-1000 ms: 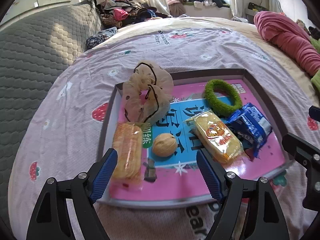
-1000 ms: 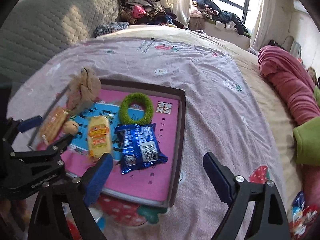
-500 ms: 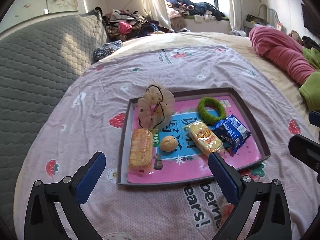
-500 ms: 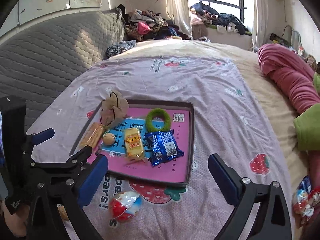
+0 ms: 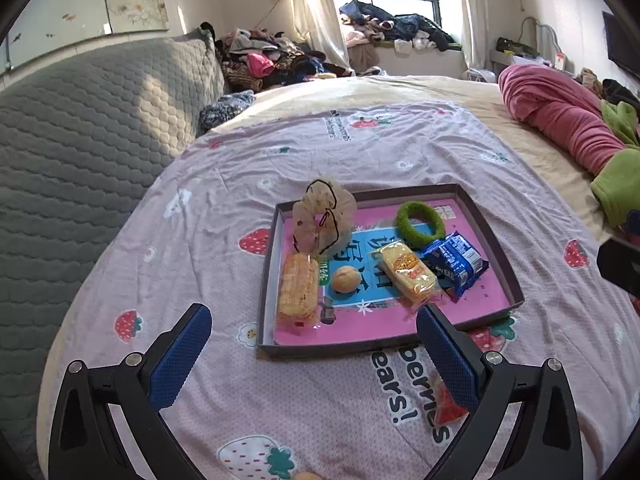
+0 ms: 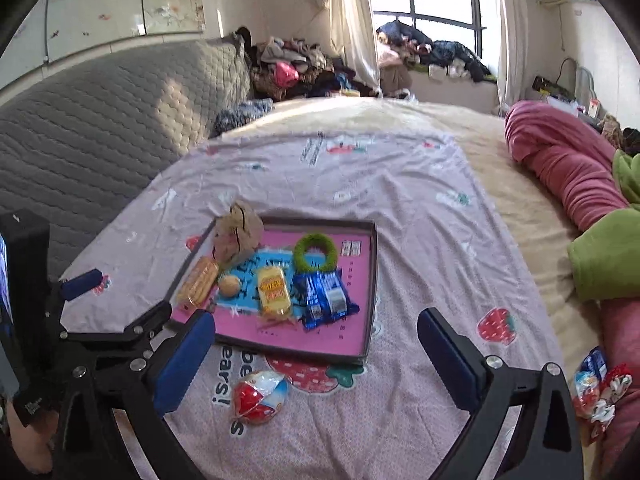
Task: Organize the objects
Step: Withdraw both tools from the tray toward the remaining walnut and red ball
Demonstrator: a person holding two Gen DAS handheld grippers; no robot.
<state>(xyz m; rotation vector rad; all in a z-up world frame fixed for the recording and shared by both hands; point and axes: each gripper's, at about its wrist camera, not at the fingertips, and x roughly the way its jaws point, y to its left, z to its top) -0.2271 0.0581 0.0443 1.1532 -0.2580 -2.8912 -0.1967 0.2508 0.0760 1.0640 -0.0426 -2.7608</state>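
tray (image 5: 494,246) on bed holds six items: scrunchie, 2 biscuit pkts, nut, green ring (image 5: 420,226), blue pkt (image 5: 456,258). left gripper (image 5: 316,354) & right gripper (image 6: 316,354): jaws wide open, empty. remaining: red/white pkt (image 6: 260,396) outside tray, more pkts (image 6: 600,388) at right.

Bare sheet (image 5: 224,240) left of crowded tray (image 5: 267,280)

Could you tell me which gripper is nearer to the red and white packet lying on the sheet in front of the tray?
Right. The right gripper hangs open just above the packet, which lies between its fingers. The left gripper is open further left, with the packet beside its right finger.
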